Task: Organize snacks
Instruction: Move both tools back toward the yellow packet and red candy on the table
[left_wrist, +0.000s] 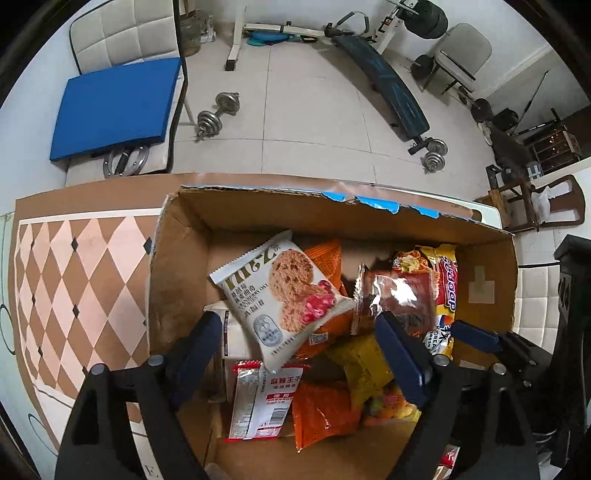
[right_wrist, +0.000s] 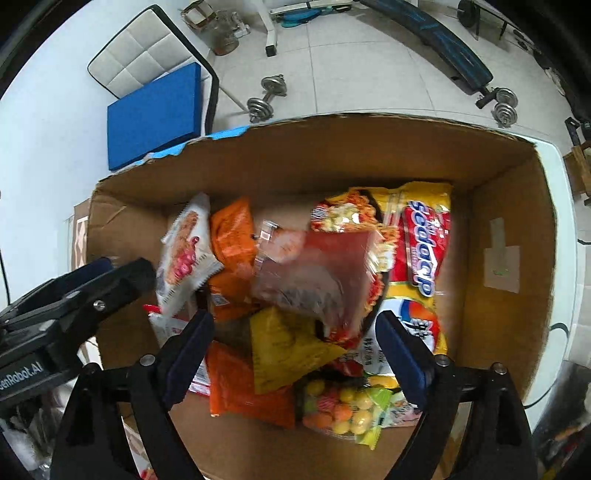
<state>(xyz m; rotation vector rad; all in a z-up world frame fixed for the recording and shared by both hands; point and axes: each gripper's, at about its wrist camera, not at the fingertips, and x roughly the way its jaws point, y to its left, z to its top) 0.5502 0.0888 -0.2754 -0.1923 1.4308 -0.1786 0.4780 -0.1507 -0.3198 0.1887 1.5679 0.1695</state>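
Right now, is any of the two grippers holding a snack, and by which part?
Nothing is held. The left gripper and right gripper stand open above the cardboard box; no pad presses a packet.

— What can't you make out in the cardboard box (right_wrist: 517, 206)?

— The clear red packet (right_wrist: 325, 273) at its middle is smeared by motion blur; its print is unreadable.

— And under it?

— It hides most of the noodle bag (right_wrist: 421, 236). The candy bag (right_wrist: 343, 410), nearest the box's near wall, is partly covered by a yellow packet (right_wrist: 284, 350) — its label too small to read.
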